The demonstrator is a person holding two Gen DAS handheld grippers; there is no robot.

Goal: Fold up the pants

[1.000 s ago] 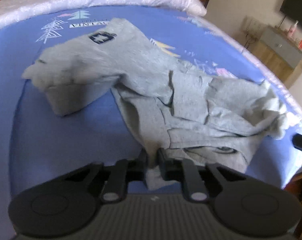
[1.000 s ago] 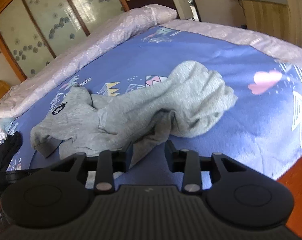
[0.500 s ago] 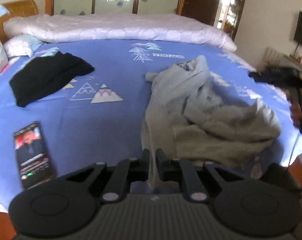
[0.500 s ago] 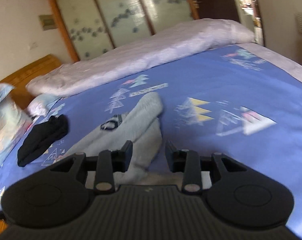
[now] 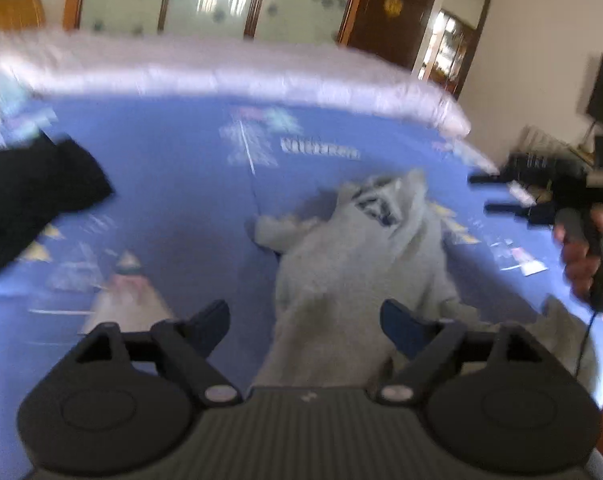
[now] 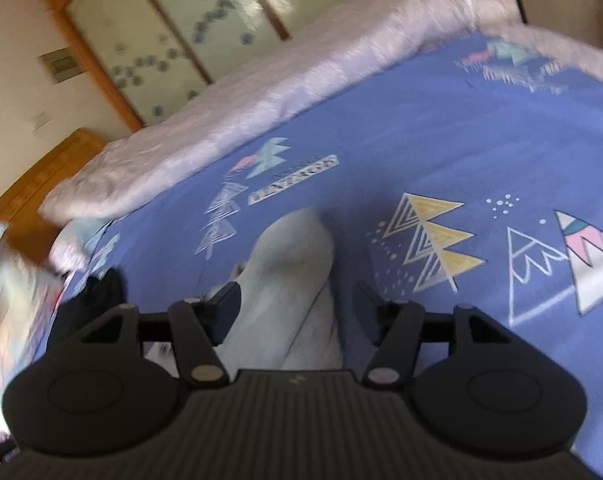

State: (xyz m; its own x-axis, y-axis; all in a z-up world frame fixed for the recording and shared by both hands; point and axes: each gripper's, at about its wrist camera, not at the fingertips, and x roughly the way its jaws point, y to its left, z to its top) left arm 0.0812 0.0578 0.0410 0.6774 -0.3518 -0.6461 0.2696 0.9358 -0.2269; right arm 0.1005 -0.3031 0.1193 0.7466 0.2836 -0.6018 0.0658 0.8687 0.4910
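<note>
Releasing marks this step: the left gripper [image 5: 303, 322] and right gripper [image 6: 297, 306] both stand wide, jaws opening, over the rumpled grey knit pants [image 5: 353, 276] lying unpinched between them on the blue patterned bedsheet [image 5: 173, 184]. Next, by judgement, the pants need flattening before a fold. Printed lettering on sheet and pants is unreadable.
</note>
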